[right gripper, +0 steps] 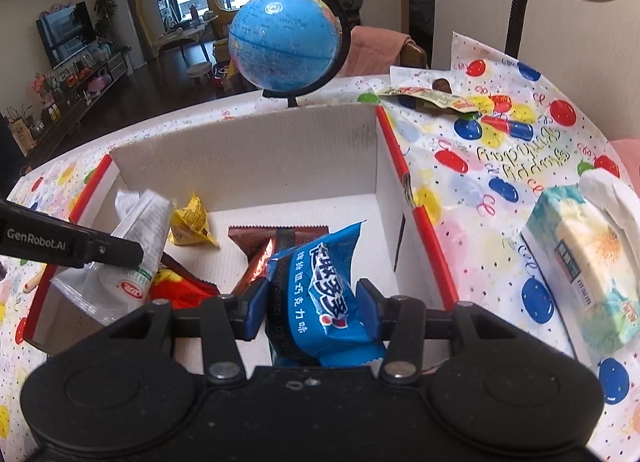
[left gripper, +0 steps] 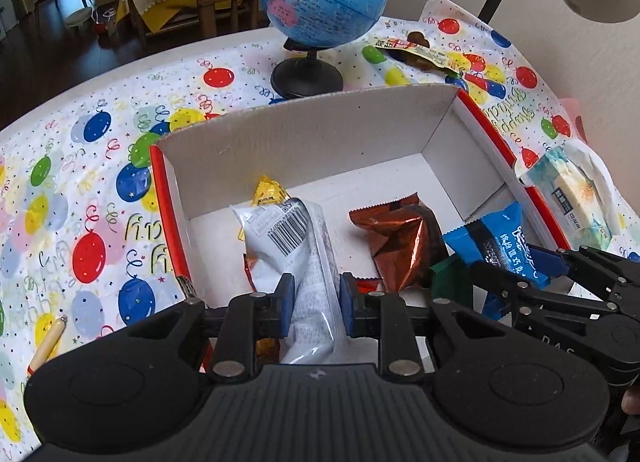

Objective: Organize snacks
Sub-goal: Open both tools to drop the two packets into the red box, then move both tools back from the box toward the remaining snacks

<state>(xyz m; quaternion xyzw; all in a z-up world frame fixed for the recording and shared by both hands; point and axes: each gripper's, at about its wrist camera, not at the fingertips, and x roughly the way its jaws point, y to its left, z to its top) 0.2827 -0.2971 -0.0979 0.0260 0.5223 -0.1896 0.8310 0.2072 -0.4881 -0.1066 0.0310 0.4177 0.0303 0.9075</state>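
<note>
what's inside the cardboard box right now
Inside the box: a yellow packet, a brown foil packet and a red wrapper. The white packet and blue packet are gripper-held over them, hiding the floor beneath.

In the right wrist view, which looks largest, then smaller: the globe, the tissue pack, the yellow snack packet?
1. Globe
2. Tissue pack, nearly as big; it lies nearer the camera, so this order is unsure.
3. Yellow snack packet, clearly smallest.
</note>
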